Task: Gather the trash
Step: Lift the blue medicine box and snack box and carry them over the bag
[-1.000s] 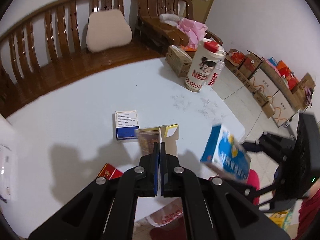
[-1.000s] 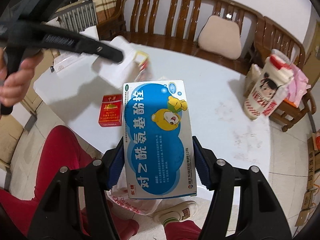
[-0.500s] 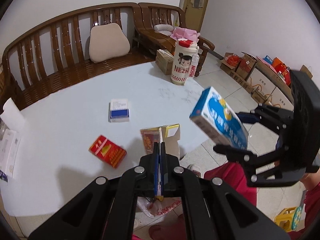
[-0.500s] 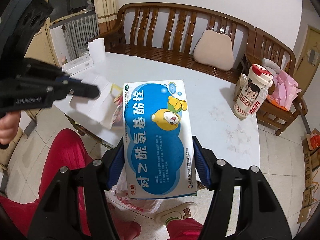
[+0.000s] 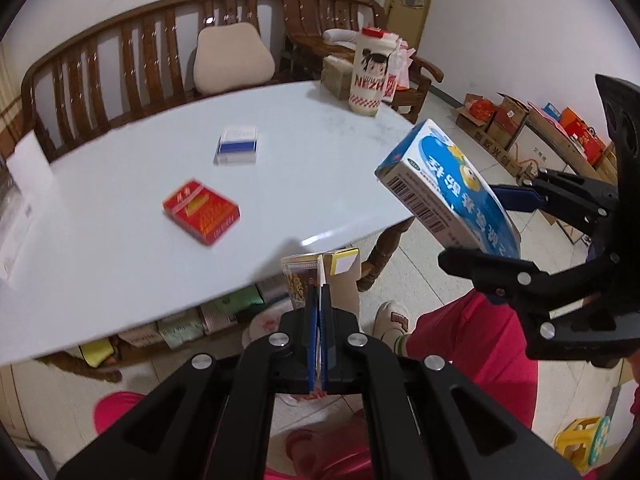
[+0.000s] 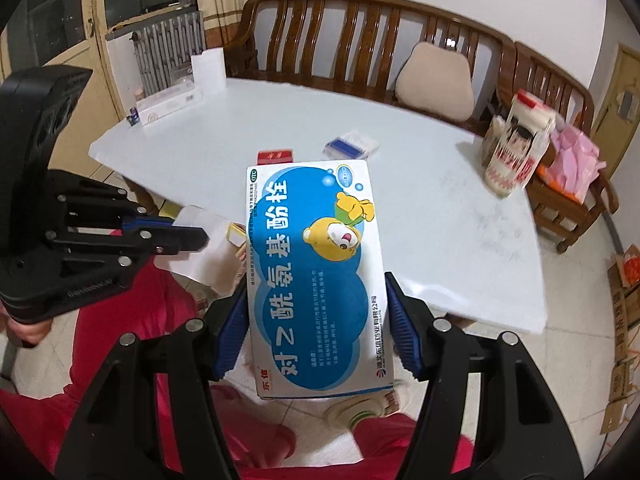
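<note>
Right claw (image 6: 316, 332) is clamped w/ its blue pads on both long edges of a flat blue-and-white cardboard medicine box (image 6: 316, 276) w/ a cartoon bear print, held in the air off the near table edge, above the person's red-trousered legs (image 6: 120, 320). Left claw (image 5: 319, 320) is pinched together on a thin flattened yellow-and-brown carton (image 5: 316, 268), also held off the table edge, over the tiled floor. On the white oval table (image 5: 120, 264) sit a red cigarette pack (image 5: 201, 212) nearest the edge and a small blue-and-white box (image 5: 237, 146) further in, well apart from both claws. A tall white cartoon-print cup w/ red lid (image 5: 370, 72) stands at the far right end of the table. Under the table, near the person's feet, a white plastic bag w/ red print (image 5: 268, 324) shows just beyond the left claw; its mouth can't be made out. A brown wooden slatted bench (image 6: 360, 20) w/ a beige cushion (image 6: 436, 80) runs behind the table; cardboard boxes (image 5: 516, 120) line the wall at right. In right wrist view the left claw and its carton sit just left of the medicine box, not touching.
</note>
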A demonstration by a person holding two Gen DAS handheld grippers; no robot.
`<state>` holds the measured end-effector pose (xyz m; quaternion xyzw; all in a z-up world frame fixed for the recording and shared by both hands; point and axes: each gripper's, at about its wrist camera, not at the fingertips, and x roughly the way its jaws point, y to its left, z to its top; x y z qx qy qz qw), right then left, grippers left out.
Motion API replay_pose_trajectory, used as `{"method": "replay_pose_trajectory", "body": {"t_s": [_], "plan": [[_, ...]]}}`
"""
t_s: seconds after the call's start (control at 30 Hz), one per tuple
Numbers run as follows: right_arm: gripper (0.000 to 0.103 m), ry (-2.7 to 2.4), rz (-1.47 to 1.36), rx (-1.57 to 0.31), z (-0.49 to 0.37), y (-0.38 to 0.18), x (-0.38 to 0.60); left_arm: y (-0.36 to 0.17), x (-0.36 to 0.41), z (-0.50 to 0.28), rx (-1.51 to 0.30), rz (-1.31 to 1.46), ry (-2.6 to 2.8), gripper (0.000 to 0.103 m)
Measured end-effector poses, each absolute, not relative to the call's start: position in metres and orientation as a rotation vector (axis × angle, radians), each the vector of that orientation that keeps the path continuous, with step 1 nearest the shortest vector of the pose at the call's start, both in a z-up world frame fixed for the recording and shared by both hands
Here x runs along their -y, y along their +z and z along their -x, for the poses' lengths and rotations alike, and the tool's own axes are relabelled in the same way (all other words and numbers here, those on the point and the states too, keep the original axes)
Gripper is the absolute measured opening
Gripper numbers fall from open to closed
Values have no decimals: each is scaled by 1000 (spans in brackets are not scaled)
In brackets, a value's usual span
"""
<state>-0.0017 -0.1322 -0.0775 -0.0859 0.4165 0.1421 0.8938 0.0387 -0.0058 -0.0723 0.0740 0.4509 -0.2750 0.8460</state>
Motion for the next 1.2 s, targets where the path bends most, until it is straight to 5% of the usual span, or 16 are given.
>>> {"method": "replay_pose_trajectory", "body": {"t_s": [1.2], "plan": [[62,310,117,-1102,-15,-235,113,-253,-3,-45,-1279,-35,-504,1]]}}
